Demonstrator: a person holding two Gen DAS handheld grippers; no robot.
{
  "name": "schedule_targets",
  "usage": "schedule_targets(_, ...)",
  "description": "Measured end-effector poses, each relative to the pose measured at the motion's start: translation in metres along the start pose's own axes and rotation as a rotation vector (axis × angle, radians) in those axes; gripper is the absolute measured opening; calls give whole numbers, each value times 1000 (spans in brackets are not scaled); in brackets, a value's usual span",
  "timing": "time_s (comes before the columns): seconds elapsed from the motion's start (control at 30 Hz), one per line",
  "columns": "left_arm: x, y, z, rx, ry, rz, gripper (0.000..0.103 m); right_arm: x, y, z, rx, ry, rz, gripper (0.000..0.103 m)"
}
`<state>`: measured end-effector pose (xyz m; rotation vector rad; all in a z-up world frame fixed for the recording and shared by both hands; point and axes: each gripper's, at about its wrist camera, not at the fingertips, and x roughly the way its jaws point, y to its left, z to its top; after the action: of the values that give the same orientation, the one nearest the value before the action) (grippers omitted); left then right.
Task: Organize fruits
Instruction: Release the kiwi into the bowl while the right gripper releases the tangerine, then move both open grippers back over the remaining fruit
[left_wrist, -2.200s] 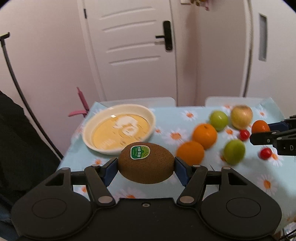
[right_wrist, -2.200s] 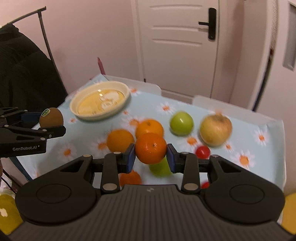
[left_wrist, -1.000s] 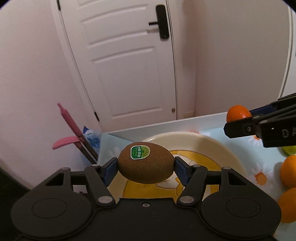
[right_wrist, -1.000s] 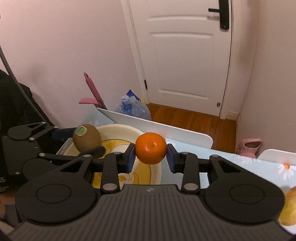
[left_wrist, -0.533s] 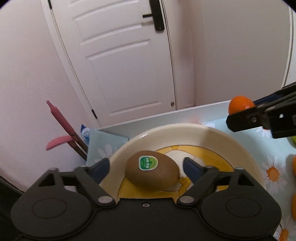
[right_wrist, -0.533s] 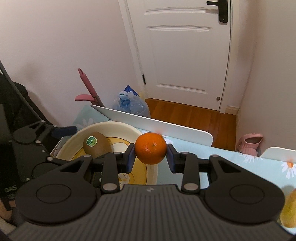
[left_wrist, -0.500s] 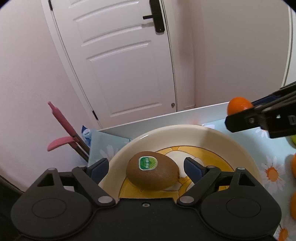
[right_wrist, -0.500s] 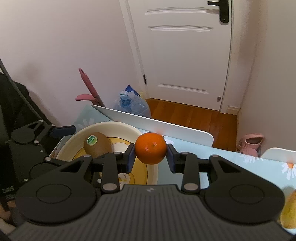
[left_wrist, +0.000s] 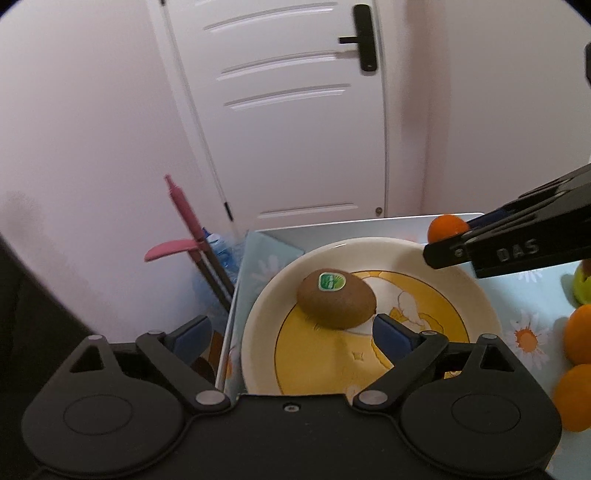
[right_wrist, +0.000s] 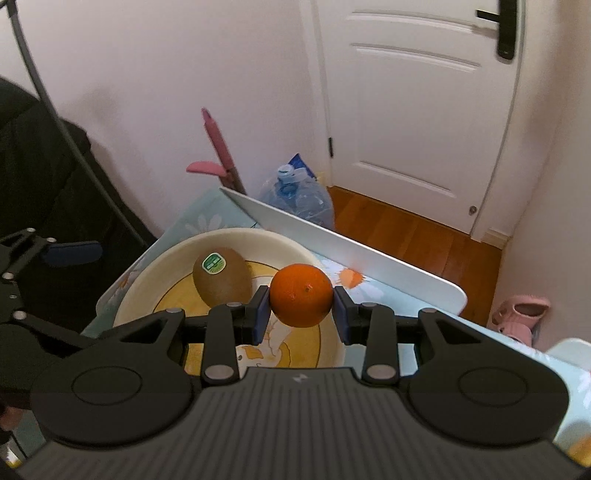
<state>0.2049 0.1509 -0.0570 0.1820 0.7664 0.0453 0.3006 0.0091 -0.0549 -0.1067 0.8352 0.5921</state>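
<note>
Kiwi (left_wrist: 337, 302) inside bowl (left_wrist: 480, 291) rim

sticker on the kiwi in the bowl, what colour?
Green with a white border, on the brown kiwi lying in the bowl. Clearest in the right wrist view.

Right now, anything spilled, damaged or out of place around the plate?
Nothing stands out. The kiwi lies intact in the plate, clear of the left gripper, whose jaws are opening. The right gripper holds an orange squarely over the plate.
</note>
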Motion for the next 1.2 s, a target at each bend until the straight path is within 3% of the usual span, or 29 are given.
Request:
schedule_targets(0.47, -14, 9, -11, -73, 14, 31, 97, 36, 15, -7, -98, 37, 36, 52)
schedule_targets(0.53, -15, 10, -12, -80, 17, 27, 97, 32, 15, -7, -100, 19, 36, 59)
schedule_targets(0.6, -15, 10, -11, -82, 19, 26, 97, 28, 16, -7, -101, -3, 26, 84)
schedule_targets(0.67, -16, 10, -11, -82, 19, 25, 97, 22, 16, -7, -97, -22, 8, 98)
schedule_targets(1.2, -54, 12, 1, -89, -36, -4, 100, -54, 24, -14, -15, -80, -55, 99)
